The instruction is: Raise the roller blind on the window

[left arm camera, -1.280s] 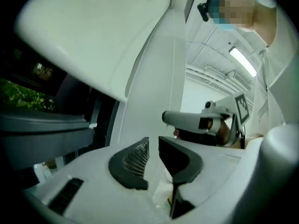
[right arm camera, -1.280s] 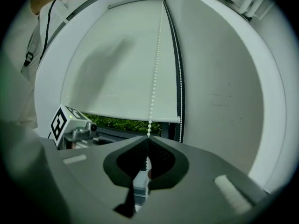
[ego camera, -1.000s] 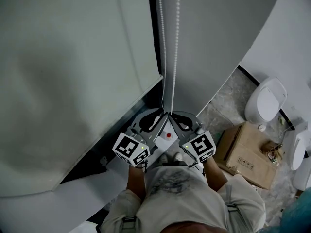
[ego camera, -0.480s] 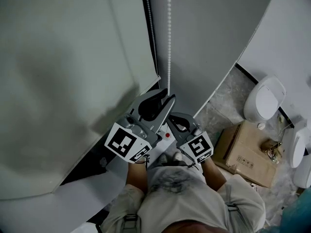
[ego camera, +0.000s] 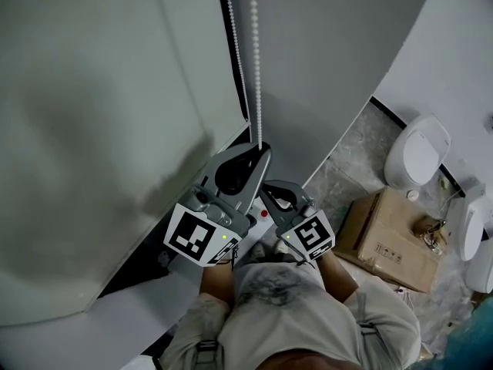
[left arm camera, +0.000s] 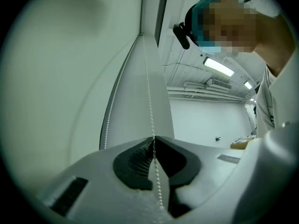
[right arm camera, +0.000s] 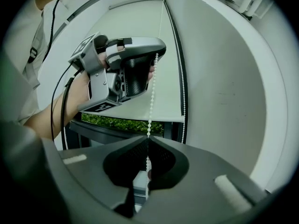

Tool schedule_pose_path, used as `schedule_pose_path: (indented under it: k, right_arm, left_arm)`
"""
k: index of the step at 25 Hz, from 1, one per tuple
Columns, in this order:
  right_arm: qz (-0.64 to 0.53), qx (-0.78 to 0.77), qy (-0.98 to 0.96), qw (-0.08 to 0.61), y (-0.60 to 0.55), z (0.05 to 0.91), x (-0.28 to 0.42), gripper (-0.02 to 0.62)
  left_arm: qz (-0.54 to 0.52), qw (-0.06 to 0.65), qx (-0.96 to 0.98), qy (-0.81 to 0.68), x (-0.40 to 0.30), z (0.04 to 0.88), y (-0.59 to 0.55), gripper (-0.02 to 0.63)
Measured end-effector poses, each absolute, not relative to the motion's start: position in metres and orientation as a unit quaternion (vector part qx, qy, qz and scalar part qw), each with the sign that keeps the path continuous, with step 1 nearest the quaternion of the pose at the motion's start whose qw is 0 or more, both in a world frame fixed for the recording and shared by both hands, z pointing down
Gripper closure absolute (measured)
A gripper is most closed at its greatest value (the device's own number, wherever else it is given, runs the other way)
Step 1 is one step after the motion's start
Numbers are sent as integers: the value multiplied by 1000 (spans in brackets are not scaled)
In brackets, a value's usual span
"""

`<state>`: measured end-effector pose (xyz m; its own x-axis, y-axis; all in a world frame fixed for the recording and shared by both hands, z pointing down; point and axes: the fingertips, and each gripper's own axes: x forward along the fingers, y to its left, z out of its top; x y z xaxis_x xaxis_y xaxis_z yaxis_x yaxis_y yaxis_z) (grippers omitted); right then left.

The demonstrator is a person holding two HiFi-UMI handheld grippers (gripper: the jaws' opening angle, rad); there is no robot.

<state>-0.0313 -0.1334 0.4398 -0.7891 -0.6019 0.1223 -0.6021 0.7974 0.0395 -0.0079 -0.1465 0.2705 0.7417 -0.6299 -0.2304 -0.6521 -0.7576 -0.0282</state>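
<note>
The white roller blind (ego camera: 100,114) hangs over the window at the left, its bottom bar (right arm camera: 135,115) above a strip of greenery. A white bead chain (ego camera: 253,68) drops beside it in two strands. My left gripper (ego camera: 263,150) is the higher one and is shut on one strand (left arm camera: 150,115); the other strand (left arm camera: 108,120) hangs free to its left. My right gripper (ego camera: 263,186) sits just below it, shut on the same strand (right arm camera: 150,101). The right gripper view shows the left gripper (right arm camera: 153,56) above it on the chain.
A grey wall (ego camera: 339,60) stands right of the chain. On the stone floor at the right are a white toilet (ego camera: 416,156), a cardboard box (ego camera: 385,241) and another white fixture (ego camera: 470,233). The window sill (ego camera: 139,314) lies below the blind.
My left gripper has climbed up the chain from beside the right gripper to above it. The right gripper has hardly moved.
</note>
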Motion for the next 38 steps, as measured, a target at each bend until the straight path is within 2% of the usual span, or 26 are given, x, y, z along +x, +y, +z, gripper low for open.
schedule_pose_path:
  k: [38]
  right_arm:
    - [78,319,-929,171,-125,578,-29,584]
  left_arm:
    - [38,-63,-933,353,-4,412,-159,583]
